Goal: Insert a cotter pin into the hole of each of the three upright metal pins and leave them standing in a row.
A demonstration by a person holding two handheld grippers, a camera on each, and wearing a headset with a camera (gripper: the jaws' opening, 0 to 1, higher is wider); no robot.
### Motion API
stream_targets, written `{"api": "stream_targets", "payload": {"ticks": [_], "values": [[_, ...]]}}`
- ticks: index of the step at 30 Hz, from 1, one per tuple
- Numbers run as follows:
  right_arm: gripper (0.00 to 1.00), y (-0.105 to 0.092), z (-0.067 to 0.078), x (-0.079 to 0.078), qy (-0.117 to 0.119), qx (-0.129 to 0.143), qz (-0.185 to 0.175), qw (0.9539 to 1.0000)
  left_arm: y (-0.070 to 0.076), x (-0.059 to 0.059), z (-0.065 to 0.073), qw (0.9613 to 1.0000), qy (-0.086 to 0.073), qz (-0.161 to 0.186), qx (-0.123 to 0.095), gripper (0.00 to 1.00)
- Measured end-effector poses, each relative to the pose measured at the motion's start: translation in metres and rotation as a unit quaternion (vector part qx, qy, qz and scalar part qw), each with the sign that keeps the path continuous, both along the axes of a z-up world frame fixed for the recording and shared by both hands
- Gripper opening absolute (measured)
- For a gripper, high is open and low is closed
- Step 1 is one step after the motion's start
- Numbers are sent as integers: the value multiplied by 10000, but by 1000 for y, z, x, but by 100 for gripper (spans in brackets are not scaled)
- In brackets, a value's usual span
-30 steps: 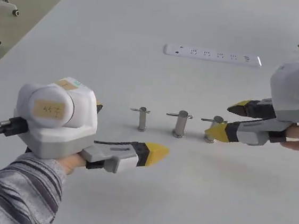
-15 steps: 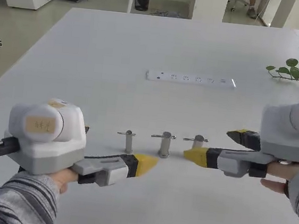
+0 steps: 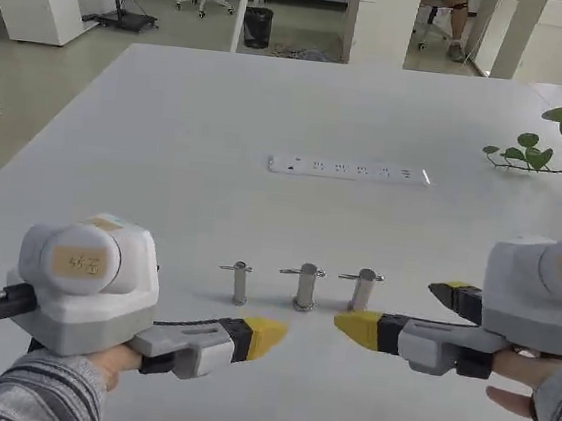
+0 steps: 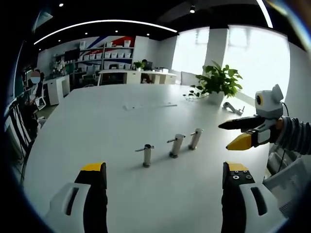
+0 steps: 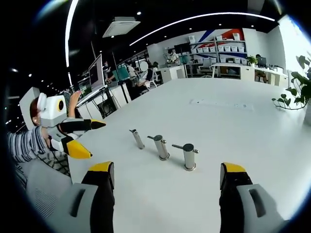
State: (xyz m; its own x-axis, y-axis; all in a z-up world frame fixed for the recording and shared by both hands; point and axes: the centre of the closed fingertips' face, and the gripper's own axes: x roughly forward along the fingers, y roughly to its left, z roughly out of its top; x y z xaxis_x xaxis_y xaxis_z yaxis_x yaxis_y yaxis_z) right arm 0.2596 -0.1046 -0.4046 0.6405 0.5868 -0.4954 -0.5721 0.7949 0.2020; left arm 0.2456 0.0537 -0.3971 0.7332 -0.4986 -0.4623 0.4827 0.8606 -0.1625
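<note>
First, the left gripper (image 4: 164, 169) hung with jaws wide apart, empty. Beyond it three metal pins (image 3: 305, 286) stood upright in a row on the table (image 3: 216, 163), a cotter pin (image 3: 302, 270) crossing each top. The right gripper (image 3: 400, 308), jaws likewise apart, sat near the rightmost pin (image 3: 362, 288).

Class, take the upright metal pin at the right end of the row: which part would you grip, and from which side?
Probably grip the right-end pin by its bare shaft, below the cotter pin through its top. Come from the row's open right end with the right gripper, jaws closing front to back: the cotter pin and middle pin lie along the row.
</note>
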Motion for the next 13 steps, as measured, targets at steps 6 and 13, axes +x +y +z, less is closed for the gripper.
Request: {"api": "stream_targets", "payload": {"ticks": [6,13], "values": [[88,4,-3,-4,51,7,-14,10000,0,-3,-1,10000,15,-34,27,99],[86,2,-8,-7,101,-44,-60,9999,2,-5,-5,10000,69,-7,52,99]]}}
